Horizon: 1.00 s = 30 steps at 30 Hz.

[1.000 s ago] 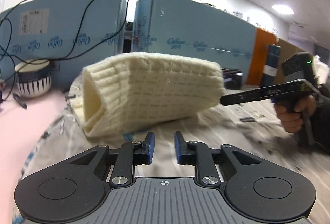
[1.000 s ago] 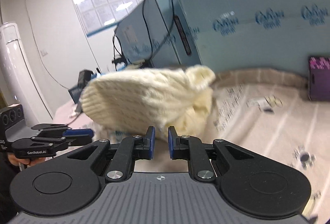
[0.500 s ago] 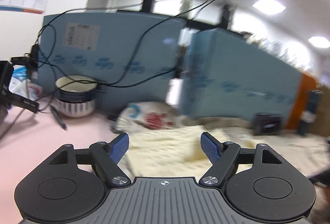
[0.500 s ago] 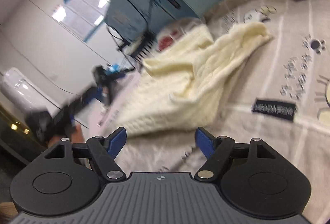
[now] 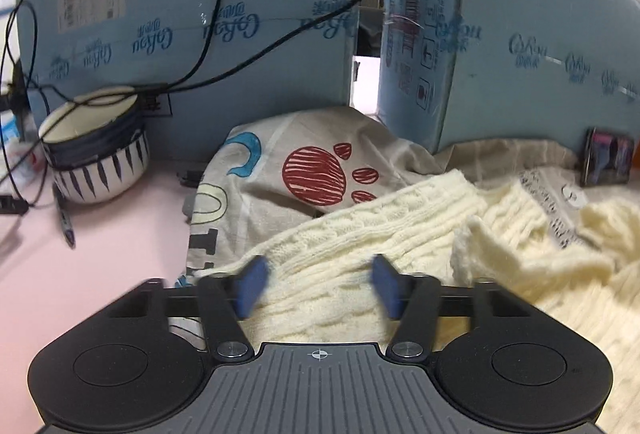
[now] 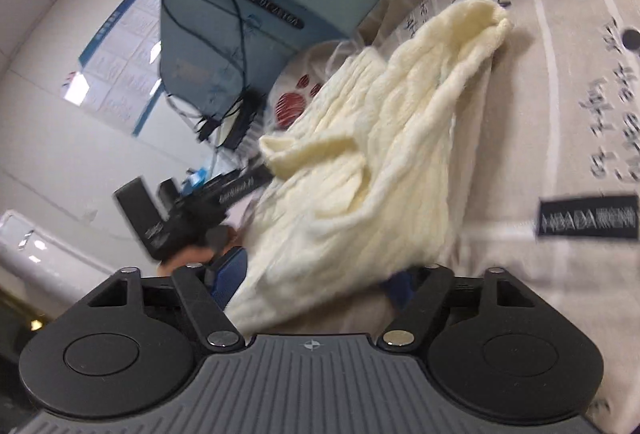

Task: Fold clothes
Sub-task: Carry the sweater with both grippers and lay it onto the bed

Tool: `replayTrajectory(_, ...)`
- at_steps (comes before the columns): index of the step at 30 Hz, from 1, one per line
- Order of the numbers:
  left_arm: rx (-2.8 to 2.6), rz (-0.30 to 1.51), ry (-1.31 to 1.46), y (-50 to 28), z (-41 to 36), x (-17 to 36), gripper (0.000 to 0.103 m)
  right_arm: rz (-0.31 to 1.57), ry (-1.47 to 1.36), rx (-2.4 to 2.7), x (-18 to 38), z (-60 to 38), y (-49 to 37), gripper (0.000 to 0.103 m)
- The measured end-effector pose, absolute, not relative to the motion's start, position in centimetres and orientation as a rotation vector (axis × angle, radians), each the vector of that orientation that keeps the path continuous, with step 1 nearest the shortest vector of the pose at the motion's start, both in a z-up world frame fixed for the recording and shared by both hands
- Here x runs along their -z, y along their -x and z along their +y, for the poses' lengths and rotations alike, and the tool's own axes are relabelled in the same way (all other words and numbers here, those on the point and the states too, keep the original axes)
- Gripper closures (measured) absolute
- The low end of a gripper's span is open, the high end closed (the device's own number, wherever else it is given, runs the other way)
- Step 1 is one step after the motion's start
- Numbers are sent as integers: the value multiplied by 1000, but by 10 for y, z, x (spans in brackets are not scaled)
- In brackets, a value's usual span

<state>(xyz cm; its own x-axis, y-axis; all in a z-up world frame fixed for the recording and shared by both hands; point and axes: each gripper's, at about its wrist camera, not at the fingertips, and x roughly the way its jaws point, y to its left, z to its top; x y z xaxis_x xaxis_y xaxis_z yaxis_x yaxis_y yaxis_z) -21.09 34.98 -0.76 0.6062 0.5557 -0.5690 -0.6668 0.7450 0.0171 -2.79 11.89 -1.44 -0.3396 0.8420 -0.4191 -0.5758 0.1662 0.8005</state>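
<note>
A cream cable-knit sweater point(image 5: 400, 234) lies crumpled on a printed beige sheet point(image 5: 280, 194). My left gripper point(image 5: 318, 288) is open, its blue pads on either side of the sweater's near edge, not closed on it. In the right wrist view the sweater point(image 6: 380, 138) lies in a loose heap with a folded flap. My right gripper point(image 6: 316, 280) is open over the sweater's near hem. The left gripper point(image 6: 224, 194) and the hand holding it show at the sweater's left side.
Blue foam boards point(image 5: 240, 26) wall the back of the table. A striped ceramic bowl point(image 5: 96, 150) with black cables point(image 5: 224, 46) over it stands at left on the pink surface point(image 5: 80, 274). A dark small box point(image 5: 608, 162) leans at right. A black label point(image 6: 588, 220) lies on the sheet.
Both grippers held the sweater up in the air one second ago. They have opened and let it drop onto the sheet, and now sit low at its edges.
</note>
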Motion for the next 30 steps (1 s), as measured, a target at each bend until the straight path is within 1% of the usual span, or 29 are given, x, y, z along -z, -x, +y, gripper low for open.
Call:
replayTrajectory(1, -706, 580, 177, 211, 346, 8, 72, 1200, -284, -1482, 15, 122, 31, 51)
replayTrajectory(3, -711, 579, 97, 208, 335, 9, 77, 1144, -249, -1480, 18, 125, 39, 60)
replayTrajectory(4, -721, 582, 49, 205, 328, 10, 82, 1119, -234, -1481, 18, 126, 42, 63)
replayTrajectory(5, -729, 583, 2, 203, 322, 11, 93, 1099, -222, -1485, 19, 125, 43, 64)
replayTrajectory(6, -728, 584, -32, 201, 316, 11, 96, 1084, -213, -1490, 19, 125, 44, 67)
replayTrajectory(7, -728, 584, -63, 200, 311, 12, 103, 1073, -212, -1497, 18, 124, 45, 70)
replayTrajectory(10, -726, 574, -102, 197, 301, 8, 103, 969, -185, -1551, 6, 119, 52, 79)
replayTrajectory(12, -730, 548, -74, 200, 297, 3, 103, 885, -180, -1590, -6, 112, 58, 82)
replayTrajectory(18, -671, 393, 91, 218, 272, -23, 103, 791, -279, -1605, -40, 87, 48, 85)
replayTrajectory(19, -648, 377, 116, 219, 267, -25, 102, 782, -284, -1597, -44, 80, 44, 85)
replayTrajectory(20, -625, 363, 140, 219, 261, -28, 97, 773, -289, -1588, -48, 74, 41, 85)
replayTrajectory(22, -601, 354, 178, 215, 254, -31, 93, 757, -293, -1569, -55, 58, 33, 85)
replayTrajectory(23, -610, 365, 191, 213, 254, -29, 84, 753, -295, -1555, -57, 48, 29, 85)
replayTrajectory(24, -620, 376, 204, 210, 253, -28, 78, 750, -294, -1538, -58, 38, 25, 85)
replayTrajectory(25, -630, 388, 218, 207, 253, -26, 66, 751, -290, -1518, -58, 29, 21, 85)
replayTrajectory(26, -643, 406, 237, 205, 255, -22, 60, 754, -284, -1495, -57, 19, 16, 85)
replayTrajectory(27, -652, 427, 256, 203, 258, -18, 57, 761, -275, -1473, -55, 12, 12, 85)
replayTrajectory(29, -673, 483, 276, 192, 263, -8, 40, 780, -254, -1433, -47, -2, 5, 85)
replayTrajectory(30, -680, 511, 283, 186, 265, -2, 39, 794, -245, -1416, -42, -7, 1, 85)
